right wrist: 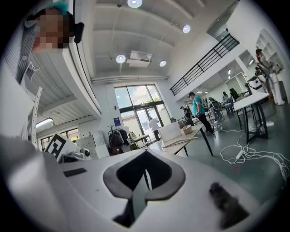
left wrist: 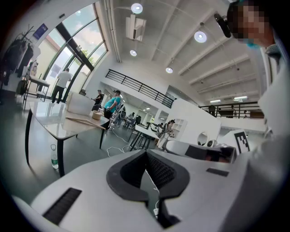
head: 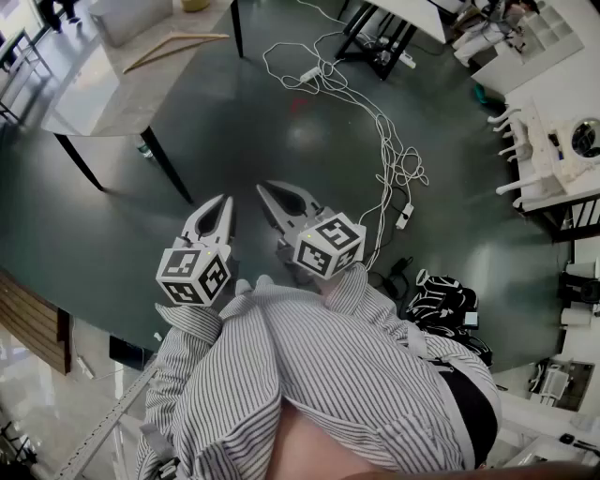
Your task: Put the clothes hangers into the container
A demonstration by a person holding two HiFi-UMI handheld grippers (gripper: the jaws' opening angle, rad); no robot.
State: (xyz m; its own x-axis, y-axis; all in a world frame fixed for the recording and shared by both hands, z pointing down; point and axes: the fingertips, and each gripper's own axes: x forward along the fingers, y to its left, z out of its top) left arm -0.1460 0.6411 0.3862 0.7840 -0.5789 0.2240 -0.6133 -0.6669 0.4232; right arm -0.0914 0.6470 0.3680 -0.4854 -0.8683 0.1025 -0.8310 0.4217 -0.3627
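Well, both grippers are held close to the person's striped shirt (head: 309, 366), side by side and pointing out over the dark floor (head: 281, 122). The left gripper (head: 223, 204) has its jaws pressed together, and its own view shows only floor beyond the dark pads, with nothing caught between them. The right gripper (head: 266, 191) is closed too; in the right gripper view the tips meet in a thin seam and hold nothing.

The wooden hangers (head: 178, 45) lie flat on a pale table (head: 103, 103) at the upper left of the head view, well apart from both grippers. Just behind them on the same table stands the white container (head: 131, 17), cut off by the top edge of the frame. From the left gripper view the hangers (left wrist: 84, 120) lie near the table's edge in front of the container (left wrist: 81, 104). A clear bottle (left wrist: 54, 156) stands on the floor by a table leg. White cables (head: 375, 122) trail across the floor to the right, and a black bag (head: 445, 305) sits beside the person.
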